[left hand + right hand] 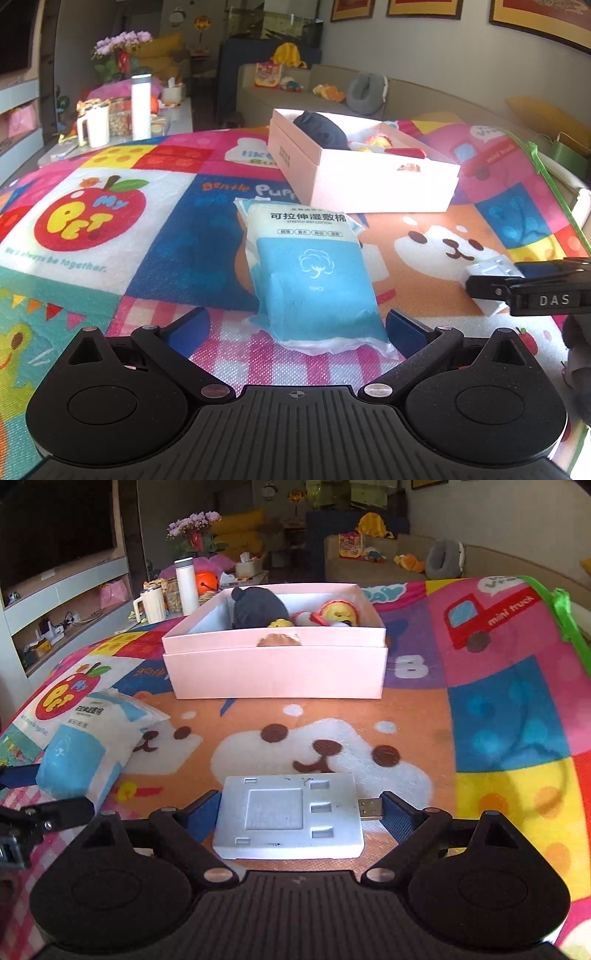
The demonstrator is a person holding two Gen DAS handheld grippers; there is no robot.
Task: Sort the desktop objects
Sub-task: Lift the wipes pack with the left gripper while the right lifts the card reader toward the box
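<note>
The pink box (275,672) stands in the upper middle of the right wrist view, on the colourful mat (509,709) that covers the surface. It already holds several things: a dark cloth item (258,609), and some red and yellow toys (338,613) (I cannot tell exactly what they are). So part of the sorting seems done.

Two objects are left outside the box. The cotton pad pack (314,273), blue and white, lies in the center of the left wrist view, and the left hand-held gripper (295,328) is wide open around its near end, the fingers apart from it on both sides. The white USB device (290,816) lies flat in the lower middle of the right wrist view, between the fingers of the right hand-held gripper (299,812), which is also wide. The left finger looks very near or touching the edge of the device; the right finger is just beside the metal plug.

In my judgement, both objects still must be gripped, lifted and placed in the box.
</note>
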